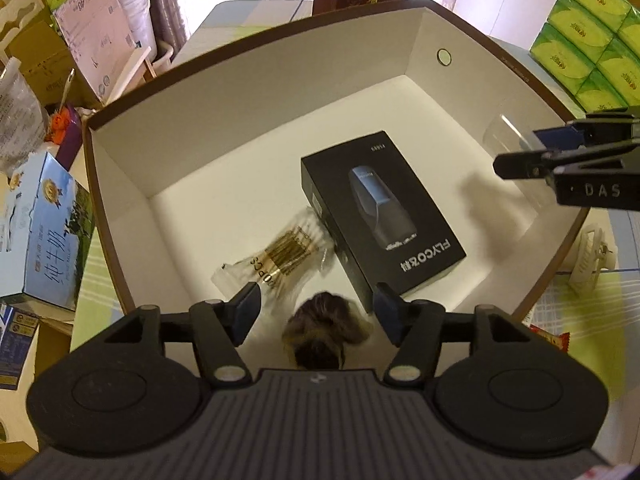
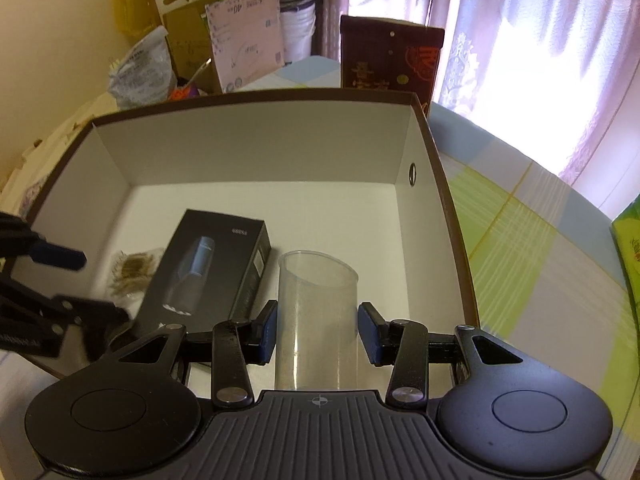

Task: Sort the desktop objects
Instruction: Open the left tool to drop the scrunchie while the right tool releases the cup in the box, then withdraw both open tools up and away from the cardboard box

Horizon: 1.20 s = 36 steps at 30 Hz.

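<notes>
Between my left gripper's [image 1: 316,312] parted fingers a furry brown thing [image 1: 324,334] drops free; ahead, black box [image 1: 380,216] and swabs [image 1: 286,256] — already boxed. My right gripper [image 2: 317,332] clamps the clear cup [image 2: 316,312] (unplaced).

surface: checked tablecloth [image 2: 520,216] | on it: open cardboard box [image 2: 452,216], green tissue packs [image 1: 596,40]

A lived-in home, by the look of it: sheer curtains [image 2: 520,60] glow with daylight at 1 o'clock, and the tabletop [image 2: 532,220] wears a checked green-and-white cloth. Household stock crowds round it: tissue packs [image 1: 592,40] at 2 o'clock, a milk carton [image 1: 44,228] at 9, stacked buckets [image 2: 298,32] and cardboard at 11.
</notes>
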Motion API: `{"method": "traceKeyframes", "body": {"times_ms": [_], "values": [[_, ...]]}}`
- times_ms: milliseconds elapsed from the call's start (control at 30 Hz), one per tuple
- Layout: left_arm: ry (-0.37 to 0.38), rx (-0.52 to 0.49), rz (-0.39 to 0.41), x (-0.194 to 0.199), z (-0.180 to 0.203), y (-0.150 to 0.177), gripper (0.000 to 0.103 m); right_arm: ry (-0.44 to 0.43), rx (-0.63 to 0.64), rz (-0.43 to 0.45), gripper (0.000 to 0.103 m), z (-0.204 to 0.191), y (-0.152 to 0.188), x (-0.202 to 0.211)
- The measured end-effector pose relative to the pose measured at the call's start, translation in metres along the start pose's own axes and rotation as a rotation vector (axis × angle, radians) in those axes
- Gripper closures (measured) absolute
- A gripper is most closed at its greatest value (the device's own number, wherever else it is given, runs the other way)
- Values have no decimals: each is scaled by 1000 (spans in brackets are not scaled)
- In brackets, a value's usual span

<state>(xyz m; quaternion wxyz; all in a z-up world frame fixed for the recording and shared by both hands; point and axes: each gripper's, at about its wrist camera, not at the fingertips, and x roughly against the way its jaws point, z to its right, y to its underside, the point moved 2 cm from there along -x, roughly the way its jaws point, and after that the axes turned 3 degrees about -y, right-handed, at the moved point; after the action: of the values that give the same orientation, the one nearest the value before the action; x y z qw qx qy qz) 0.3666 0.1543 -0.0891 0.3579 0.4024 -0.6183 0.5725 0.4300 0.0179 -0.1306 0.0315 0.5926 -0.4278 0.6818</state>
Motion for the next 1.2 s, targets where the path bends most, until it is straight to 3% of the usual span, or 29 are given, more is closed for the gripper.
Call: {"method": "traceKeyframes", "body": {"times_ms": [433,767,967,1200], "values": [[-8,13,-10,-8,-2,-5,45,20,50,-51,63,0,3,-19],[-10,9,1,-8,1,-7,34,-7,100,-24,18,-11,6,-11],[-11,20,5,-4,2,-6,28,-32,58,-3,6,-10,7,6],[-27,27,32,12,8,-6,16,25,75,62,2,-15,8,29]]}}
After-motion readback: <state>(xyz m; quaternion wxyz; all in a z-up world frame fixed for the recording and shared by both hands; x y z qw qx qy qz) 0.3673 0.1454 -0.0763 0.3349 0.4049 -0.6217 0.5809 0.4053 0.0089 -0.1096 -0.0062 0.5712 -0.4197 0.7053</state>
